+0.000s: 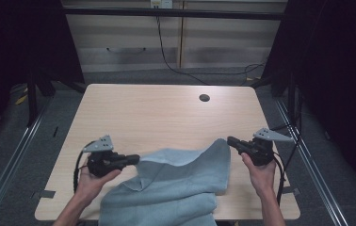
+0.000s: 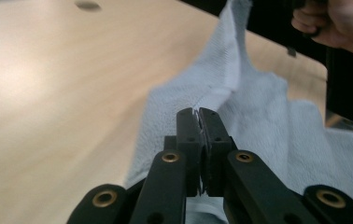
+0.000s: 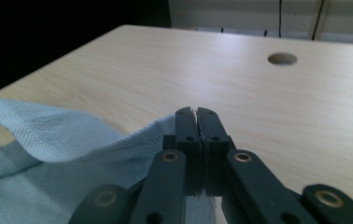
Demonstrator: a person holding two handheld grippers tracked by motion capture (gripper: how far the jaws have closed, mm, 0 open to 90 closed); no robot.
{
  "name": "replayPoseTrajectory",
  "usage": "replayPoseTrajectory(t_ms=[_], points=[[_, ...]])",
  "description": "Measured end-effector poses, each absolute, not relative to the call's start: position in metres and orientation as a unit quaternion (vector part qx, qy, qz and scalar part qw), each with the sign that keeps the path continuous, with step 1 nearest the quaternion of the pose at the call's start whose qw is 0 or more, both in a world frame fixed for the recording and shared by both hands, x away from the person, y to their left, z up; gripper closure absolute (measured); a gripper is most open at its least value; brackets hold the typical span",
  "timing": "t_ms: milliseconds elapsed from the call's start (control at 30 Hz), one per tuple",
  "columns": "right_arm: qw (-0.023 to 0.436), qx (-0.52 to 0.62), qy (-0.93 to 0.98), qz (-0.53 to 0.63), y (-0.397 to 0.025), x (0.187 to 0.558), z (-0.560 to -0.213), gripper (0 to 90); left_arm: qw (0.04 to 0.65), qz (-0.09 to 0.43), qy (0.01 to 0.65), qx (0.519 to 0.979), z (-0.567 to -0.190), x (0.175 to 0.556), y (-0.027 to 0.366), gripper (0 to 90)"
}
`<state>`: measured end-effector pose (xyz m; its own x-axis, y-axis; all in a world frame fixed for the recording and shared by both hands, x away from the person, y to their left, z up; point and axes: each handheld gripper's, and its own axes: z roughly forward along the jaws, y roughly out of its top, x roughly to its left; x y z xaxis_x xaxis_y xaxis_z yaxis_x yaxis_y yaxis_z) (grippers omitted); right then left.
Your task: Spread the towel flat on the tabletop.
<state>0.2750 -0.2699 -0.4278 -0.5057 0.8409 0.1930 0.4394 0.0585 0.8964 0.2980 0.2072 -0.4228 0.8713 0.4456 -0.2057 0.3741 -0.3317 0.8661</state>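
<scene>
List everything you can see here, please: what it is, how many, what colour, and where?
Light blue terry-cloth towel: one, light blue, on the near half of the table, its two far corners lifted.
Light wooden table: one, pale wood, centre of the high view.
Round cable hole: one, dark, far right part of the tabletop.
Pale cabinet: one, beige, behind the table.
Black cable: one, hanging down the cabinet front.
Left tongs: one, black, shut on the towel's left corner.
Right tongs: one, black, shut on the towel's right corner.
Hands: two, left hand, right hand.
</scene>
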Motion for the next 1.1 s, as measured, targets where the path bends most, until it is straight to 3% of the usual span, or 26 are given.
replayPoseTrajectory(t_ms=[300,633,733,767,800,833,900,1100], points=[[0.208,0.418,0.704,0.535,-0.255,0.29,-0.379,89.0,0.548,0.088,0.283,0.782,-0.373,0.323,0.244,88.8],[0.218,0.402,0.703,0.544,-0.239,0.353,-0.318,89.1,0.57,0.135,0.34,0.736,-0.314,0.396,0.27,89.0],[0.228,0.411,0.705,0.531,-0.23,0.39,-0.296,89.0,0.576,0.143,0.37,0.714,-0.301,0.428,0.273,88.5],[0.238,0.422,0.711,0.51,-0.225,0.411,-0.288,85.6,0.568,0.148,0.404,0.701,-0.303,0.442,0.273,80.2],[0.245,0.437,0.704,0.503,-0.223,0.42,-0.286,75.5,0.558,0.149,0.421,0.7,-0.306,0.447,0.274,71.0],[0.245,0.437,0.704,0.503,-0.223,0.42,-0.286,75.5,0.558,0.149,0.421,0.7,-0.306,0.447,0.274,68.7],[0.242,0.461,0.693,0.498,-0.22,0.43,-0.289,63.4,0.551,0.146,0.415,0.709,-0.318,0.444,0.279,64.9],[0.219,0.459,0.708,0.489,-0.225,0.415,-0.322,62.1,0.537,0.125,0.42,0.72,-0.346,0.429,0.293,64.9]])
